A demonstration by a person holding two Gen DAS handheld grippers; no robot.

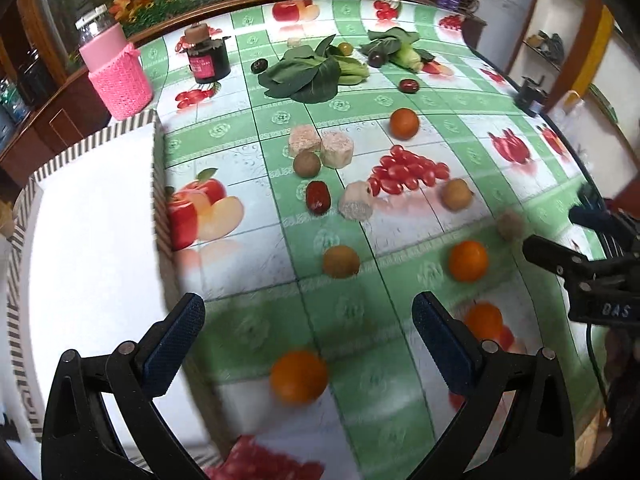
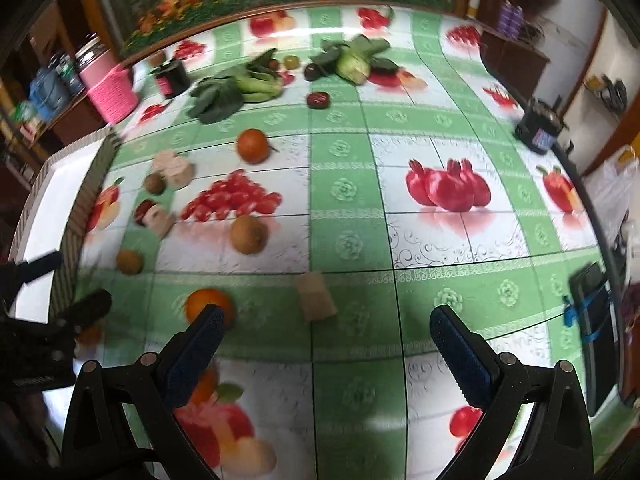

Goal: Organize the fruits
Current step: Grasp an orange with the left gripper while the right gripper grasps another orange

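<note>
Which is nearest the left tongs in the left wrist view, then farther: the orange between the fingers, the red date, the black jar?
1. Orange, just ahead of the open left tongs, near table edge.
2. Red date, mid-table beside a pale block.
3. Black jar, far left, by the pink container.

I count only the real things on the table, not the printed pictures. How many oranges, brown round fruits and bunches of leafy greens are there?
oranges: 4
brown round fruits: 3
leafy green bunches: 2
Total: 9
</note>
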